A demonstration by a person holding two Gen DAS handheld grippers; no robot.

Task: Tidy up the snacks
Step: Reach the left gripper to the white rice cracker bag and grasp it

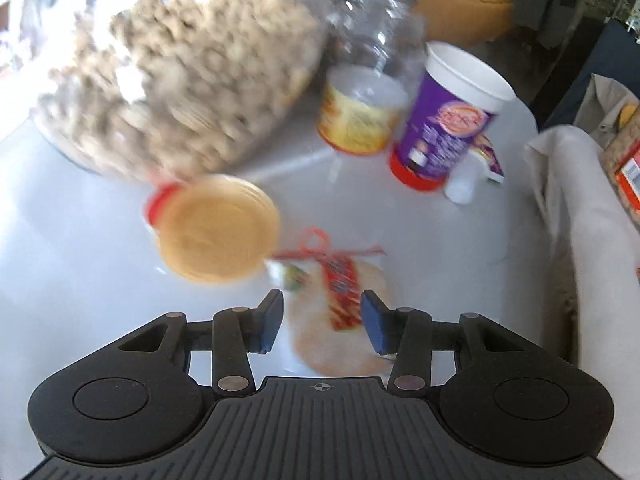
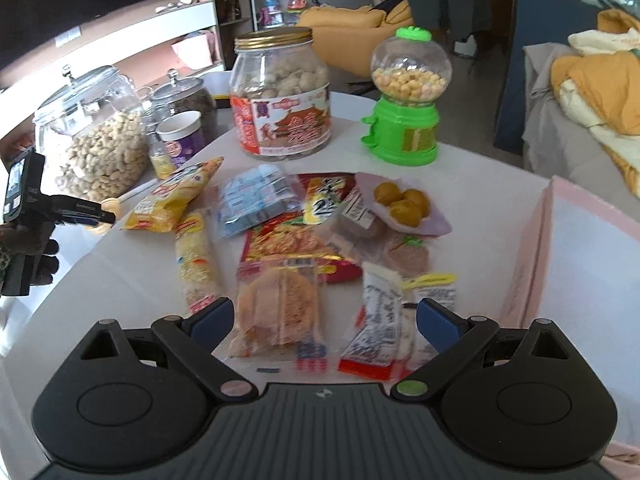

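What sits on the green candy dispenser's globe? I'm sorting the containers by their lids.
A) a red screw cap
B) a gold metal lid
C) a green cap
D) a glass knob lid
C: in the right wrist view the green candy dispenser carries a green cap on its clear globe; the gold lid belongs to the big snack jar beside it.

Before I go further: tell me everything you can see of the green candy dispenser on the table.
The green candy dispenser stands upright at the far side of the white table, right of the gold-lidded jar. It looks plastic: a bright green base with a side chute and yellowish label, a clear globe about half full of small pale round candies, and a green cap. Nothing touches it; the snack packets lie nearer.
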